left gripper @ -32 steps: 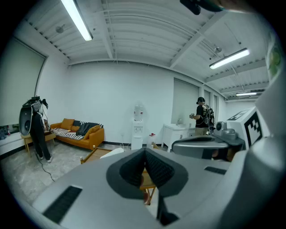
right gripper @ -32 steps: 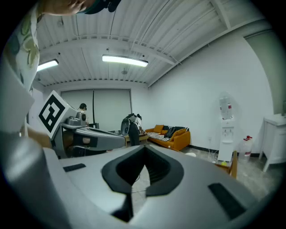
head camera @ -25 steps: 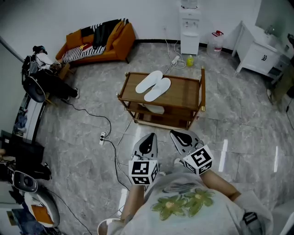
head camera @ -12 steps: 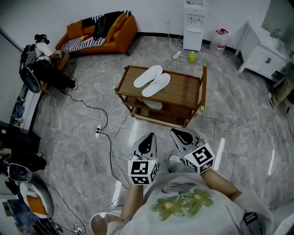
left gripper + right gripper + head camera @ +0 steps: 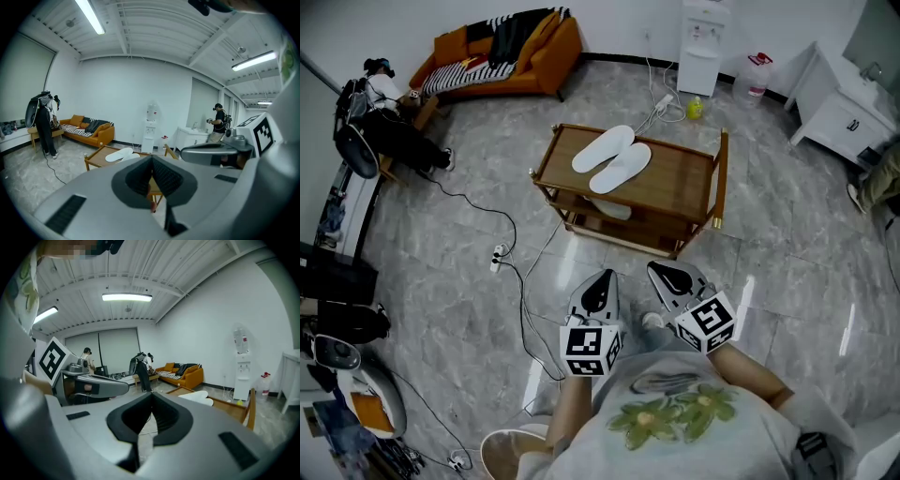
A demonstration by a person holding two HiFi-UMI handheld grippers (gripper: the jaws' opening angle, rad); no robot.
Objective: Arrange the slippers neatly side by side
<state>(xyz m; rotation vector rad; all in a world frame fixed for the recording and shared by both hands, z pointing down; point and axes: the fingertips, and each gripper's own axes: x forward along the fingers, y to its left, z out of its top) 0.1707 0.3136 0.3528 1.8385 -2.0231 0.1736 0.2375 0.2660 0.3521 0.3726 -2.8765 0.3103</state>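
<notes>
Both pairs of jaws are pressed together with nothing between them. The left gripper [image 5: 601, 287] and the right gripper [image 5: 667, 278] are held low in front of the person's body, well apart from anything they could touch, so no reach is under way. The two white slippers [image 5: 612, 159] lie on top of the wooden table [image 5: 689, 192], toward its far left corner. They touch along their sides but are staggered, one a little ahead of the other, and both are slanted against the table's edges. The first risk, as I judge it, is on the floor: a cable [image 5: 528, 300] loops across the tiles between the person and the table's near left corner, and a step forward with eyes on the slippers could snag it. The next is in the grasp (the jaws must part before they are any use). The slippers look thin and soft, so a pinch at one end would likely let the rest droop or drag its neighbour along. A push too near the far left edge could slide one off the top. A pale thing [image 5: 609, 209] on the shelf below may be another slipper; I cannot tell.
</notes>
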